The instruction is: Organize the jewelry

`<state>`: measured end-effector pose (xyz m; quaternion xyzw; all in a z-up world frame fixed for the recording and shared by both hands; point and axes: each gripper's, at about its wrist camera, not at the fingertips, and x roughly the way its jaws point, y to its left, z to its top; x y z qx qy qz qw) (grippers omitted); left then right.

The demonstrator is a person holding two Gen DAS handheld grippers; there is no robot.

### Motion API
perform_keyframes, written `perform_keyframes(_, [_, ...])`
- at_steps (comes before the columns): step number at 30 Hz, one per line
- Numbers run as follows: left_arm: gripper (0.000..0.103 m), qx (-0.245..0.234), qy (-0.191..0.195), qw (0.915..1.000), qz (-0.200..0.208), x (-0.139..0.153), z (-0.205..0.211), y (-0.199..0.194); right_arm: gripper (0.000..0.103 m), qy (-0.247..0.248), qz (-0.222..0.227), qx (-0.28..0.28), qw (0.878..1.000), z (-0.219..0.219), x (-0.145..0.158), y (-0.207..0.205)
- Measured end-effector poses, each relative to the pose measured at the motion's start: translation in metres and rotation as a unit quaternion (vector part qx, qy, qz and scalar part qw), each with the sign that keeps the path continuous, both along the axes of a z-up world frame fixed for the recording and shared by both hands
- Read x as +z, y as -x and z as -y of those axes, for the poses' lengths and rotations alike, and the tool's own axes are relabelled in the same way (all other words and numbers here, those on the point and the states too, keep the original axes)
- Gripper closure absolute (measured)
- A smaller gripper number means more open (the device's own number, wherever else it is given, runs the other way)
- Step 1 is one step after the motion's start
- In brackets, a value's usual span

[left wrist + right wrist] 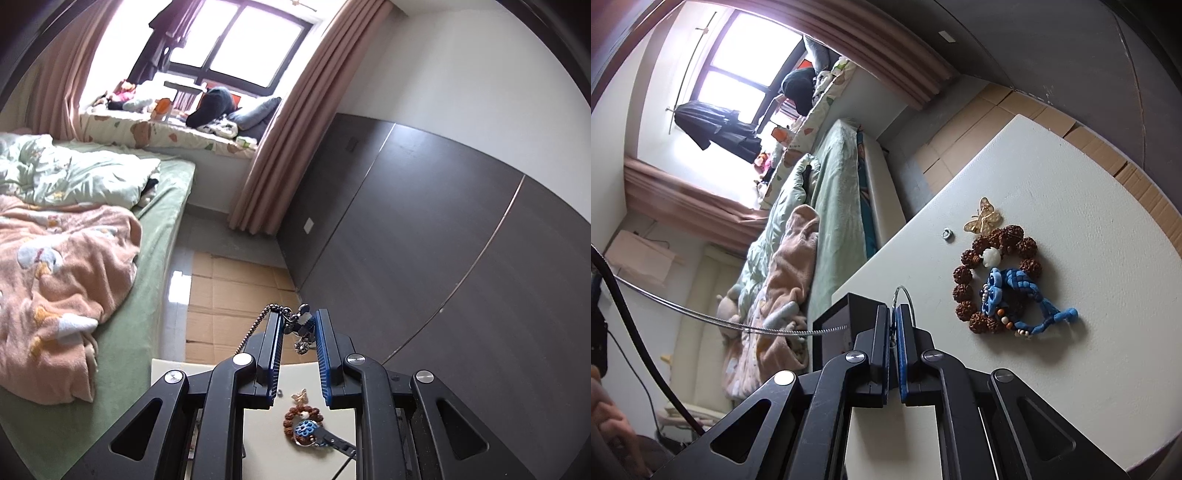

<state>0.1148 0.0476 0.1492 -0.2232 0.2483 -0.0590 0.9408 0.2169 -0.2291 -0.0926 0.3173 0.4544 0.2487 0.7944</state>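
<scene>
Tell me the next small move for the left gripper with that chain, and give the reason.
Probably carry it toward the black box and lower it in. The left gripper holds a beaded chain with a pendant lifted above the white table, one strand draped over a finger. The right gripper is shut on a thin silver chain beside that box.

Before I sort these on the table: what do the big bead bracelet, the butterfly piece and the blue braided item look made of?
Bead bracelet: rough, knobbly brown beads, likely natural seeds, matte, plus one white bead. Butterfly: thin gold-toned openwork, probably metal. Blue braided item: plaited cord, seemingly textile, with a blue charm whose material is unclear.
</scene>
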Motion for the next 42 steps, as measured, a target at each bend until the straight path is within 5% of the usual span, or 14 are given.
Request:
perform_keyframes(18, [0.085,0.033,-0.027,0.9958,-0.080,-0.077,-0.016,-0.029,0.097,0.015,0.014,0.016,1.000,-0.007,0.005,0.005])
perform_keyframes(22, [0.084,0.039,-0.001,0.9938,-0.104,-0.108,-0.026,-0.033,0.097,0.020,0.015,0.017,1.000,-0.010,0.005,0.007])
perform_keyframes(29, [0.058,0.033,0.017,0.9848,-0.170,-0.163,-0.030,-0.034,0.097,0.011,0.038,0.033,0.999,-0.020,0.013,0.016])
perform_keyframes(36, [0.057,0.039,0.038,0.9790,-0.196,-0.189,-0.035,-0.019,0.097,-0.010,0.063,0.067,0.996,-0.050,0.019,0.020])
perform_keyframes(42, [0.046,0.052,0.043,0.9785,-0.195,-0.196,-0.040,-0.010,0.097,-0.007,0.070,0.087,0.994,-0.083,0.018,0.016])
